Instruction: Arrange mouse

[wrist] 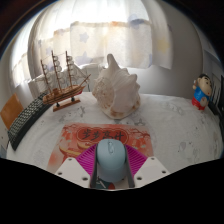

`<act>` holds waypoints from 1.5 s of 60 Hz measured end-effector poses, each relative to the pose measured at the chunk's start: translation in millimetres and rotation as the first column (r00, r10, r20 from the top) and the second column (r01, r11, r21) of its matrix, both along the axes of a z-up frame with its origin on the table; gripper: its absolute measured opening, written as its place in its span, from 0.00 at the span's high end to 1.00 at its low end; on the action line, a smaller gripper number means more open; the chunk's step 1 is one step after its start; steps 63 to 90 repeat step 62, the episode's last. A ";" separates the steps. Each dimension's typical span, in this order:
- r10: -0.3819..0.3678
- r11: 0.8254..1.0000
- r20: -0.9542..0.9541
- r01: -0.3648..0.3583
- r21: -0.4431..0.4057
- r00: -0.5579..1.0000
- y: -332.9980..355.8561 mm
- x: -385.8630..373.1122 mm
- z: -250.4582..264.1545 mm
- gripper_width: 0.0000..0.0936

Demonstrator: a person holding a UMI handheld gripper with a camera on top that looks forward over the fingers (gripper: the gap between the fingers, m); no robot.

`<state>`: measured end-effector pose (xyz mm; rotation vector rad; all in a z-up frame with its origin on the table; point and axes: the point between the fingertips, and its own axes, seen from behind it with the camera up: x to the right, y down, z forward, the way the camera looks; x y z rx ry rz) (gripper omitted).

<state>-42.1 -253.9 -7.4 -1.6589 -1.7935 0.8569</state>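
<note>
The jaws of the gripper close on a light blue computer mouse, one magenta pad at each flank, and it looks held rather than merely flanked. The mouse sits low over a patterned reddish mouse mat that lies just ahead on the white tabletop.

To do this step well, I judge the mouse should come down flat and square on the mat, with its length along the fingers, and the jaws should part only once its base rests there, so it does not skid.

Beyond the mat stands a large pale conch shell, close enough to be nudged by a forward push. Left of it are a model sailing ship and a dark keyboard near the tabletop's edge. A small toy figure stands far right. The open room lies right of the mat.
</note>
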 end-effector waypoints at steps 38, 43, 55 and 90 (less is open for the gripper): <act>-0.048 0.998 0.134 0.043 0.040 0.990 182.0 190.1 165.6 0.08; -0.073 0.997 0.129 0.067 0.050 0.989 199.6 196.4 169.8 0.08; -0.136 0.989 0.108 0.130 0.066 0.985 228.9 195.6 173.6 0.08; -0.145 0.989 0.109 0.142 0.041 0.983 230.0 197.9 174.1 0.08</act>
